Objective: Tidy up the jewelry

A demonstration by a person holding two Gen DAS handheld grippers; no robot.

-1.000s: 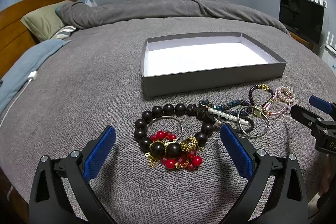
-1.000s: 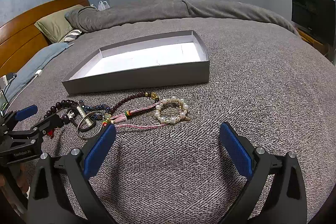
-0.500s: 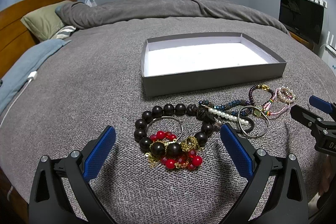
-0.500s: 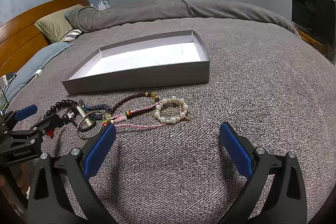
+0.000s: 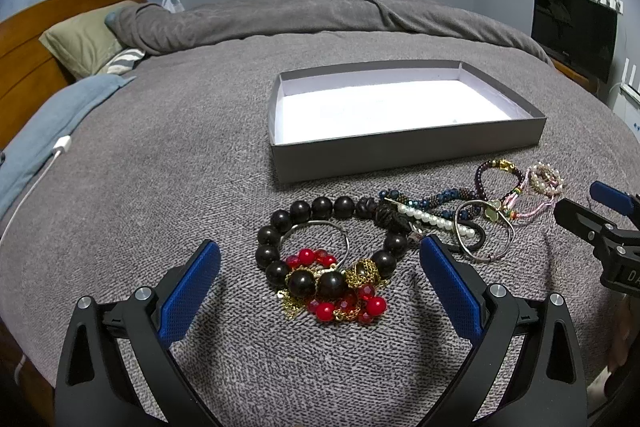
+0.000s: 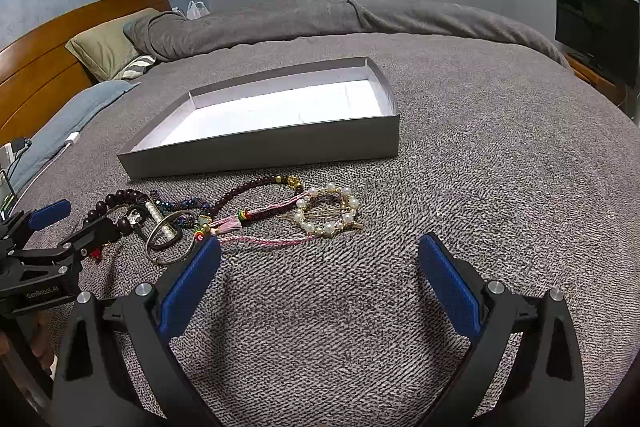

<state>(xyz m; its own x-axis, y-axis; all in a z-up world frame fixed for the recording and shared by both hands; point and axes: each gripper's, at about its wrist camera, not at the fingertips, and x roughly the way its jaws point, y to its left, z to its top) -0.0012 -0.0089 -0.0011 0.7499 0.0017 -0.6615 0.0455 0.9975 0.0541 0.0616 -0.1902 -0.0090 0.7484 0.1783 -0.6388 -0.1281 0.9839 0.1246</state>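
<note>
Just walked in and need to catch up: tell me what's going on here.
A person holds a gripper in each hand over a bed, sorting jewelry. The left gripper and right gripper are both open and hold nothing. The jewelry pile, including a black bead bracelet and a pearl bracelet, lies on the blanket before the empty grey box.

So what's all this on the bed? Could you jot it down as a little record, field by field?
place: bed with grey blanket
box: grey box, white inside, nothing in it
jewelry: pile in front of the box, outside it
nearest left gripper: black bead bracelet over red beads
nearest right gripper: pearl bracelet
left gripper: jaws open, holding nothing
right gripper: jaws open, holding nothing
</note>
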